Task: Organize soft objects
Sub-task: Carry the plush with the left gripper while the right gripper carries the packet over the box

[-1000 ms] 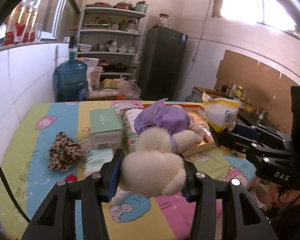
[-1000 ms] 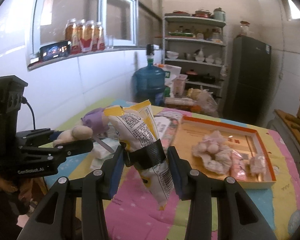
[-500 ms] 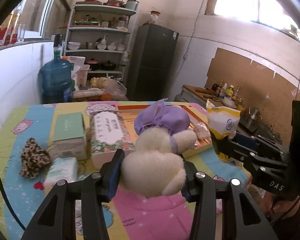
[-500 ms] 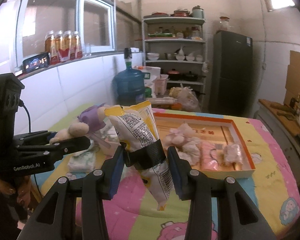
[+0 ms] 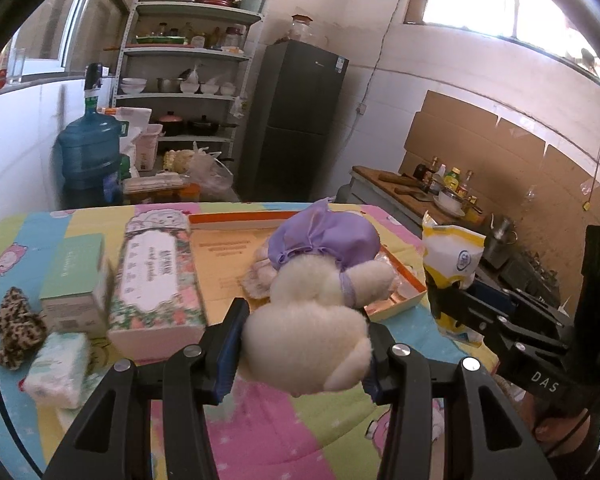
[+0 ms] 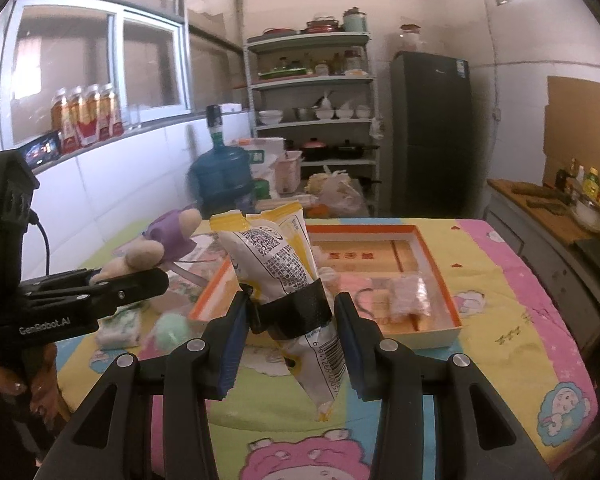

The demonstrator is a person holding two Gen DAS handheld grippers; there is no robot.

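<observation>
Above the table's cartoon-print cloth (image 5: 260, 432), the left gripper (image 5: 304, 344) is clamped on a cream plush toy (image 5: 312, 320) in a purple dress, its blue-padded jaws pressed into the toy's soft lower body and holding it clear of the cloth. To its right, the right gripper (image 6: 290, 336) is closed tight on a yellow-and-white snack bag (image 6: 278, 264), pinching it at a black band around its middle so the bag stands tilted between the jaws with its barcode end hanging below. Both held things hang over the near part of the table, short of an orange-rimmed shallow box (image 6: 440, 280) that lies open farther back; a few pale wrapped soft items (image 6: 408, 292) rest inside it. On the left side of the table, in the left wrist view, sit a floral tissue box (image 5: 156, 276), a green-topped carton (image 5: 74, 272) just beside it, a small white tissue pack (image 5: 58, 368) nearer the camera, and a leopard-print fabric piece (image 5: 16, 328) at the far left edge. A hand (image 6: 8, 384) grips the left gripper's handle.
</observation>
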